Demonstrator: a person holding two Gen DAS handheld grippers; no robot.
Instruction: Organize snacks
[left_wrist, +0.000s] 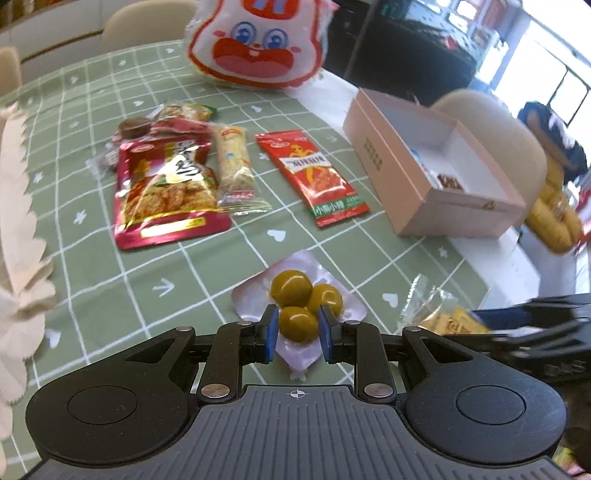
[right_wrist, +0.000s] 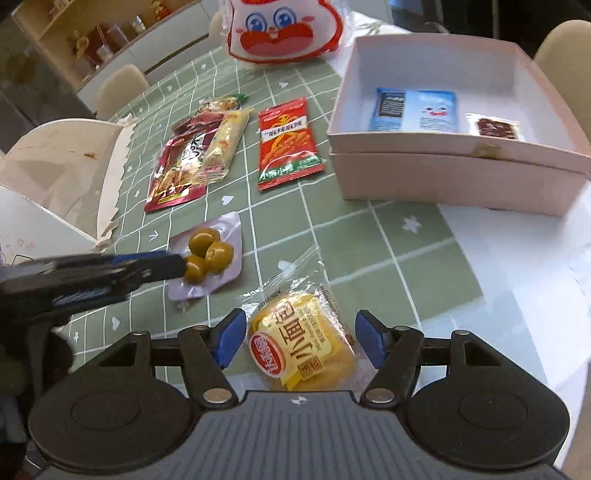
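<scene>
only the right view looks into the pink box (right_wrist: 458, 177), showing a blue packet (right_wrist: 415, 110). left claw (left_wrist: 298, 330) grips glossy round olives (left_wrist: 297, 325); right claw (right_wrist: 301, 341) wide around a crinkly yellow cake (right_wrist: 301, 347).

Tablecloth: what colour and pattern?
Sage green tablecloth with a white grid and small white hearts, stars and arrows. Clearest in the right wrist view.

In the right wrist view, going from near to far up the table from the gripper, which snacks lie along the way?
Yellow cake packet between the right gripper's open jaws → green olive pack → red spicy-strip packet → rabbit-face bag at the far end.
</scene>
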